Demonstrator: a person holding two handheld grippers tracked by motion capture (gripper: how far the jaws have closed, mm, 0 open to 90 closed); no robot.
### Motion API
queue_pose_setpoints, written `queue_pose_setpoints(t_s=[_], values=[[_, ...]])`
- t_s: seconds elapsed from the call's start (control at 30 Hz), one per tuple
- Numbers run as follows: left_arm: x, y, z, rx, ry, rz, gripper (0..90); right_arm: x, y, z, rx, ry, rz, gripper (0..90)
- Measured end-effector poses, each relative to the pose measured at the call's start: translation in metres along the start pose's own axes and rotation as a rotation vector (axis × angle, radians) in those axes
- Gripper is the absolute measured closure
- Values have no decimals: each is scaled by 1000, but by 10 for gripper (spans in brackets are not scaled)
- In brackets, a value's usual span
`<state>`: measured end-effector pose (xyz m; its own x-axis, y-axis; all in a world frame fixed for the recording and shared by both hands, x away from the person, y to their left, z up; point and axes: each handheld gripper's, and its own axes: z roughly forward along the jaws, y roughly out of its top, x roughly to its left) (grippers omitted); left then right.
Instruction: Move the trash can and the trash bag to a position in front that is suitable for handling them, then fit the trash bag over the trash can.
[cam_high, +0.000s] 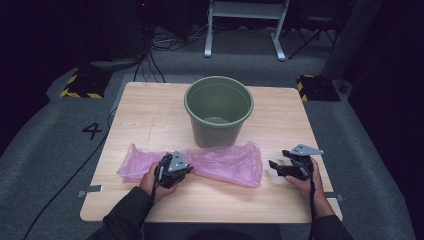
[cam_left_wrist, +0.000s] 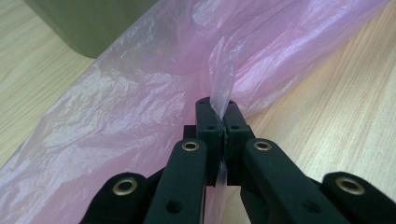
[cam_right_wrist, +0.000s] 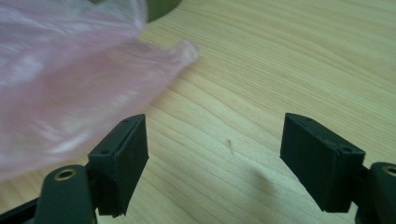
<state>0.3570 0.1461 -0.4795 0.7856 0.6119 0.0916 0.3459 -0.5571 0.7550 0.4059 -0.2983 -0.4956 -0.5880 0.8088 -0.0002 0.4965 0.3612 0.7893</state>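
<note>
Pink bag (cam_left_wrist: 140, 93) between left hand-held gripper (cam_left_wrist: 223, 122) jaws

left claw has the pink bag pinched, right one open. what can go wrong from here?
1. The left claw pinches just a thin fold of the pink bag; a pull could tear the film or let it slip out.
2. The bag touches the green bin; dragging it may shove the bin.
3. The right claw is open beside the bag's end and could miss it.

Beyond your tongs the wooden table (cam_high: 150, 107) sits on grey carpet (cam_high: 50, 150) marked with a black 4 (cam_high: 92, 131). Farther off, you have a white metal frame (cam_high: 245, 22), tangled cables (cam_high: 165, 40) and yellow-black striped blocks (cam_high: 80, 85) in a dark room.
</note>
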Motion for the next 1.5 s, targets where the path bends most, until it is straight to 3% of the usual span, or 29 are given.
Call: queue_pose_setpoints(t_s=[0.43, 0.67, 1.13, 1.5], values=[[3, -2, -18, -83, 25, -14, 894, 1, 0, 11, 74, -25, -19, 205], [4, -1, -29, -118, 42, -13, 896, -1, 0, 12, 75, -9, -4, 203], [-5, 6, -67, -224, 129, -3, 897, -1, -1, 12, 75, -8, -2, 204], [-4, 12, -103, -353, 193, -9, 897, -1, 0, 12, 74, -8, 1, 203]])
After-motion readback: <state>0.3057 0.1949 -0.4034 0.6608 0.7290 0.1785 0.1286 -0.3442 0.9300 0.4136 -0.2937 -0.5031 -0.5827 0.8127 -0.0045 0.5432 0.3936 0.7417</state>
